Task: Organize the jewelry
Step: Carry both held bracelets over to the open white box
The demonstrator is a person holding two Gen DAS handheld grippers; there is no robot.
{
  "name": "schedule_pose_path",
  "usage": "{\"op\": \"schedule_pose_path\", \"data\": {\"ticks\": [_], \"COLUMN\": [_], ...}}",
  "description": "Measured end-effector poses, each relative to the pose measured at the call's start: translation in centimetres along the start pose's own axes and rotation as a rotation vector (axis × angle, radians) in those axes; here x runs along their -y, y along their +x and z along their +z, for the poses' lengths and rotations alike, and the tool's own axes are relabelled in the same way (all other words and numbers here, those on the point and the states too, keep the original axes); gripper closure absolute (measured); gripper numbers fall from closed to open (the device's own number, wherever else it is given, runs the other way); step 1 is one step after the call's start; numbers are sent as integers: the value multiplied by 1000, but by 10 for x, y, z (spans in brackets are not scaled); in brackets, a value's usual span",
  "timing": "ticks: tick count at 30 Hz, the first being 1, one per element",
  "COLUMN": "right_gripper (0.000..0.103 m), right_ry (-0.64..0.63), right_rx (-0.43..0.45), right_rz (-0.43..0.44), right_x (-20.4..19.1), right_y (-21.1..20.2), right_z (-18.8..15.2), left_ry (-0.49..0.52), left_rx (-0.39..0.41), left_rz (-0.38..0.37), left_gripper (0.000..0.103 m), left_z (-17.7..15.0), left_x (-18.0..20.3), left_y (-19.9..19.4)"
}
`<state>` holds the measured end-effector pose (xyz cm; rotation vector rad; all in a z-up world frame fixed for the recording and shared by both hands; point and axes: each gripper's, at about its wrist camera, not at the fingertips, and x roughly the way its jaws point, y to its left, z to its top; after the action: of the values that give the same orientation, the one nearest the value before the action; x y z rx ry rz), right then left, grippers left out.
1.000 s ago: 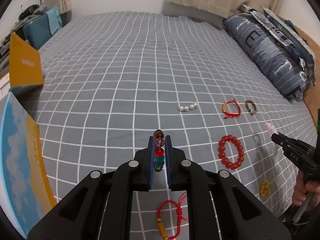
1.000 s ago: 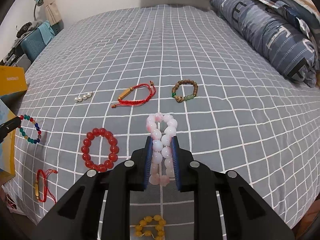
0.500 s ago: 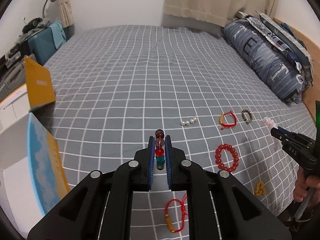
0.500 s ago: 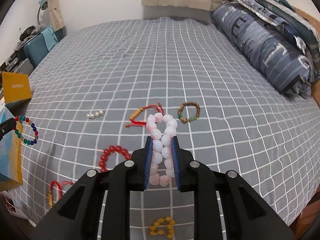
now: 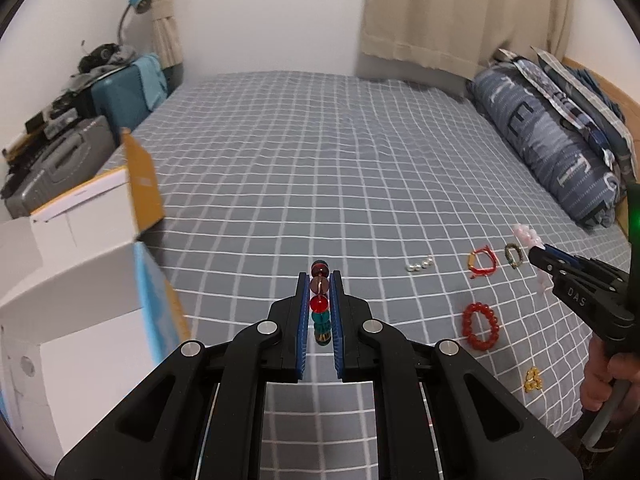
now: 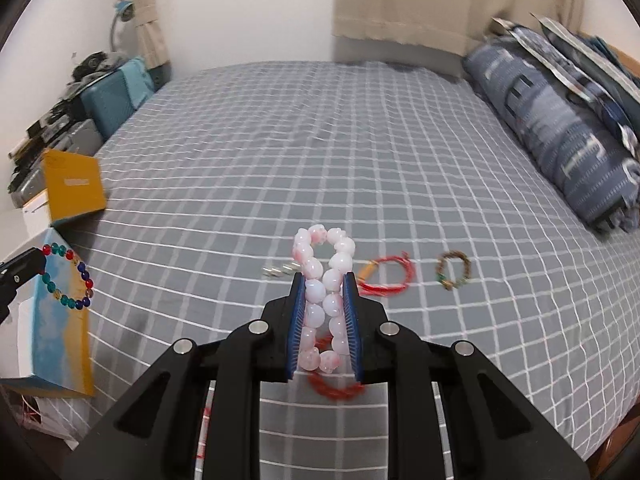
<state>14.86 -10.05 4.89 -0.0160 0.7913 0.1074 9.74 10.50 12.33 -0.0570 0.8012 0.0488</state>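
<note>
My left gripper (image 5: 319, 280) is shut on a multicoloured bead bracelet (image 5: 320, 304), held above the grey checked bed; the bracelet also shows in the right wrist view (image 6: 68, 276), hanging beside the open white box (image 6: 56, 320). My right gripper (image 6: 323, 280) is shut on a pink bead bracelet (image 6: 322, 292), held above the bed; it shows in the left wrist view (image 5: 538, 254) at the right. On the bed lie a red bead bracelet (image 5: 480, 326), a red cord bracelet (image 5: 482, 264), a brown bead bracelet (image 5: 514, 255), a pearl piece (image 5: 419, 266) and a yellow bead piece (image 5: 533, 379).
The open white box with orange and blue flaps (image 5: 80, 248) stands at the bed's left edge. Suitcases (image 5: 60, 160) are beyond it on the left. A folded blue quilt (image 5: 560, 140) lies along the right side. Curtains (image 5: 440, 12) hang at the back.
Both grippers have risen and pulled back with their bracelets; the bed items look smaller and farther. The left gripper has come nearer the white box, which now fills more of its view.
</note>
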Motion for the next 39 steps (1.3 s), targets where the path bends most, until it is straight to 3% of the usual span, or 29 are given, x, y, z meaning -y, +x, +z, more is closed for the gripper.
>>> {"op": "schedule_pose_path", "data": {"ticks": [19, 30, 39], "right_gripper": [85, 85, 85], "right_ry": [-158, -264, -307], "right_rx": [49, 41, 9], "right_rz": [142, 245, 303], "right_x": [-187, -293, -348], "right_y": [-29, -36, -30], "right_z": [25, 3, -24], "left_ry": [-194, -288, -345], "left_rx": [52, 1, -59], "left_rz": [200, 289, 325], "left_gripper": [94, 94, 94], "left_z": [-31, -70, -102], "left_x": [-162, -232, -270], "left_y": [-92, -98, -86]}}
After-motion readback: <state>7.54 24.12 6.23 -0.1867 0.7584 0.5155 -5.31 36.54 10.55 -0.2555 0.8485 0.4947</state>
